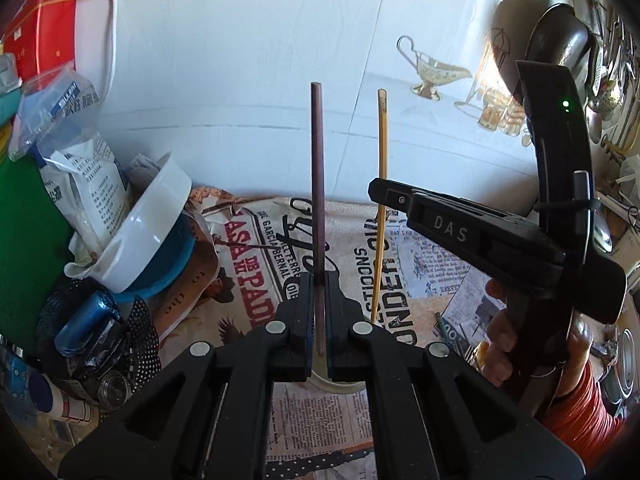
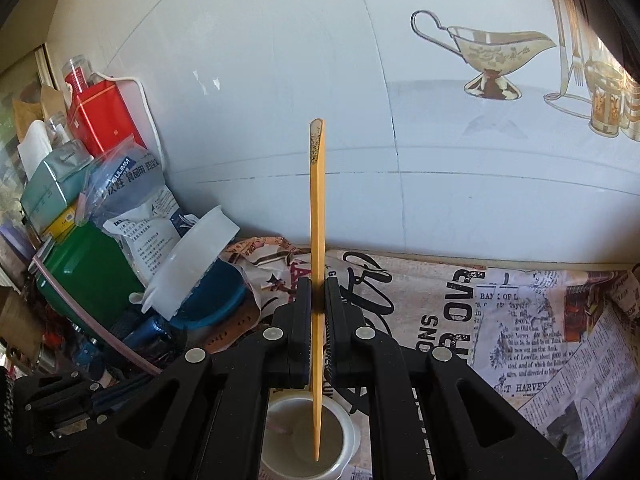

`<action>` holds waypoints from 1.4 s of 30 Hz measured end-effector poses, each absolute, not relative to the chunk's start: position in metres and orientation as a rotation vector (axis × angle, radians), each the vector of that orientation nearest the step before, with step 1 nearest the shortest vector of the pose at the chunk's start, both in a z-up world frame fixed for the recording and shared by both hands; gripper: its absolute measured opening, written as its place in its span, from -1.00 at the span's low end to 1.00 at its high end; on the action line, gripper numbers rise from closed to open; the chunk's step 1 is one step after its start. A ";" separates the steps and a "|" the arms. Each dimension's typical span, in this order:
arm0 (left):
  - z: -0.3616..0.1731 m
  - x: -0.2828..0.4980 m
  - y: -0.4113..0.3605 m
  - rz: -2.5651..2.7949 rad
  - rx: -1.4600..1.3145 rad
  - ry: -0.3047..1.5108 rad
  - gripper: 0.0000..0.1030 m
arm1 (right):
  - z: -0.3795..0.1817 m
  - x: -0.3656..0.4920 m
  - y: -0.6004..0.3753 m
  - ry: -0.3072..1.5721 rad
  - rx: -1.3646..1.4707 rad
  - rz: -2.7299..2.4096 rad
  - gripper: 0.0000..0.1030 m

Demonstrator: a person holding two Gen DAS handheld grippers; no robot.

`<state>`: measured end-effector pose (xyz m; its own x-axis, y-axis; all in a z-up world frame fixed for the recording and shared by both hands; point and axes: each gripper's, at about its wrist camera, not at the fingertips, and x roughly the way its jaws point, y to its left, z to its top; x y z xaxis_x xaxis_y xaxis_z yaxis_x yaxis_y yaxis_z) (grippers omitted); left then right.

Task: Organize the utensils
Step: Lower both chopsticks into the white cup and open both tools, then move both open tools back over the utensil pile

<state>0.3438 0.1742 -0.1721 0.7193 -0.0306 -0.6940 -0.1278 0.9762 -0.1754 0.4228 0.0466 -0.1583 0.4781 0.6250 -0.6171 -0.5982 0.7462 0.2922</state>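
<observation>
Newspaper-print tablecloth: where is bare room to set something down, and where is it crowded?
Free: the newspaper-print tablecloth right of the round white plastic cup, up to the white tiled wall. Crowded: the left corner, where the tilted white tub, blue bowl, green box and printed bags pile up.

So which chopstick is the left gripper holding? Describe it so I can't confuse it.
Start at the white tiled wall. Two chopsticks stand upright before it. The left gripper holds the dark brown chopstick; it is thicker and darker than the yellow chopstick beside it.
</observation>
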 end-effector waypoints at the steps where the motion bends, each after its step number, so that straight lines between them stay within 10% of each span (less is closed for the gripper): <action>1: -0.176 0.346 0.176 0.051 -0.223 0.777 -0.95 | -0.163 0.423 0.048 0.782 0.034 0.745 -0.89; 30: -0.200 0.359 0.171 0.130 -0.227 0.891 -0.90 | -0.187 0.397 0.016 0.937 -0.092 0.759 -0.84; 42: -0.154 0.337 0.128 0.145 -0.205 0.794 -0.40 | -0.146 0.378 -0.048 0.842 -0.099 0.750 -0.58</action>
